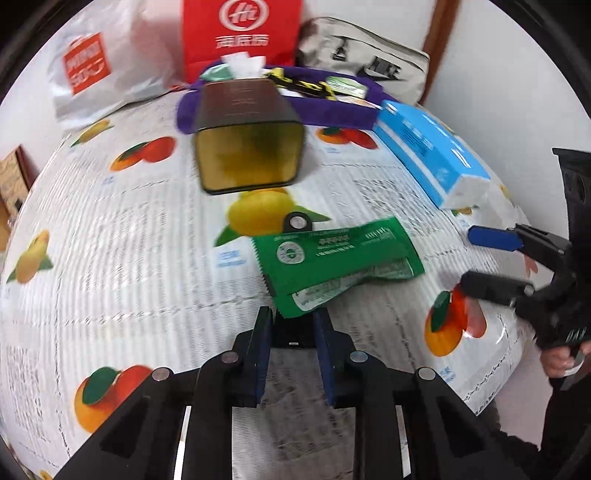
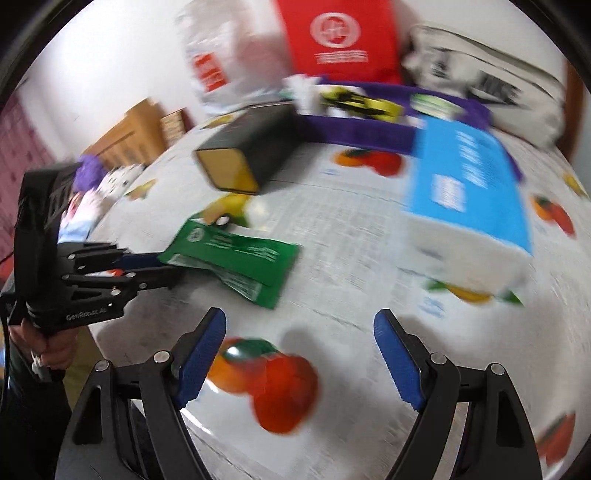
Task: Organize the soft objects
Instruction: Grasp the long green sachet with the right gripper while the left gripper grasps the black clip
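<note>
A green foil pouch (image 1: 332, 258) hangs just above the fruit-print tablecloth (image 1: 129, 251). My left gripper (image 1: 293, 317) is shut on its near corner. In the right wrist view the same pouch (image 2: 236, 254) sticks out from the left gripper (image 2: 166, 271) at the left. My right gripper (image 2: 299, 332) is open and empty above the cloth; in the left wrist view it (image 1: 476, 258) hovers to the right of the pouch. A blue tissue pack (image 1: 428, 151) lies at the right. A purple tray (image 1: 332, 110) with soft packets stands at the back.
A dark box with a yellow end (image 1: 247, 136) lies on its side mid-table. A red bag (image 1: 240, 33), a white shopping bag (image 1: 99, 62) and a grey Nike pouch (image 1: 365, 55) line the back wall. The table edge runs close at the right (image 1: 517, 369).
</note>
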